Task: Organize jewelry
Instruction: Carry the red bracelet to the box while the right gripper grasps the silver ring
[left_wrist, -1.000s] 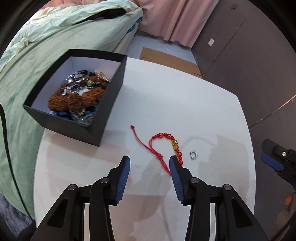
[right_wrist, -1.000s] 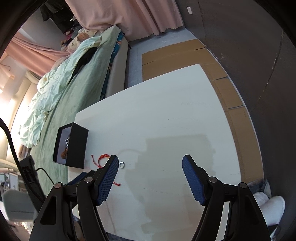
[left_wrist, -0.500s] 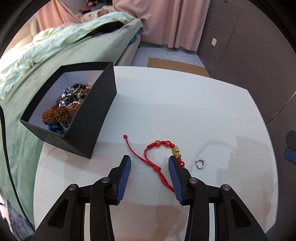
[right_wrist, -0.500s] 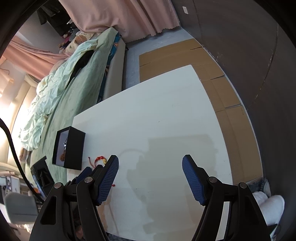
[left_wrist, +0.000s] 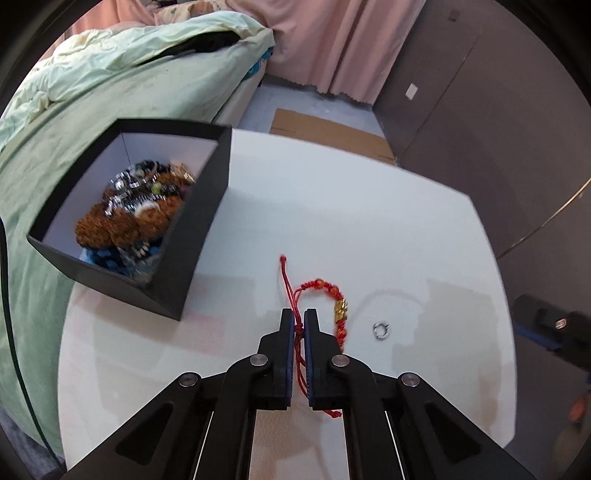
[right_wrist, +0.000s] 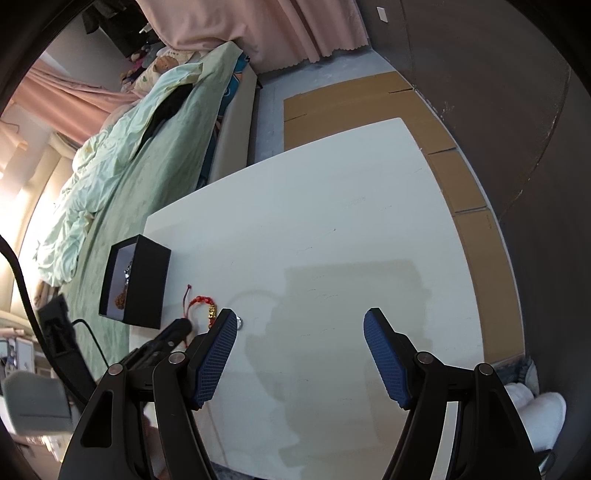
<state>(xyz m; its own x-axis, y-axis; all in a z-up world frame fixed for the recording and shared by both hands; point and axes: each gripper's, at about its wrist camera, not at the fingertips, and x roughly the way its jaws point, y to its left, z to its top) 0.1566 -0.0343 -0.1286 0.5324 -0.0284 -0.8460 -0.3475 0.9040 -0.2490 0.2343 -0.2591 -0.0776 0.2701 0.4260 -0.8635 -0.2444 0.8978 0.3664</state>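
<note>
A red cord bracelet (left_wrist: 334, 308) with red beads and a gold charm lies on the white table (left_wrist: 332, 221). My left gripper (left_wrist: 299, 320) is shut on its red cord near the knot, and the cord runs down between the blue pads. A small silver ring (left_wrist: 381, 329) lies just right of the bracelet. A black box (left_wrist: 177, 236) holding several bead bracelets stands at the table's left. In the right wrist view my right gripper (right_wrist: 300, 325) hovers open over bare table, with the bracelet (right_wrist: 201, 302), the ring (right_wrist: 240, 323) and the box (right_wrist: 147, 284) to its left.
A bed with a green quilt (left_wrist: 92, 92) runs along the table's left side. Flat cardboard (right_wrist: 369, 103) lies on the floor beyond the far edge, and a dark wall (left_wrist: 498, 110) stands at the right. A white slipper (right_wrist: 532, 406) shows by the near right corner.
My left gripper closed from open onto the bracelet's red cord. The bracelet shifted slightly under it. The right gripper stayed open and still.
</note>
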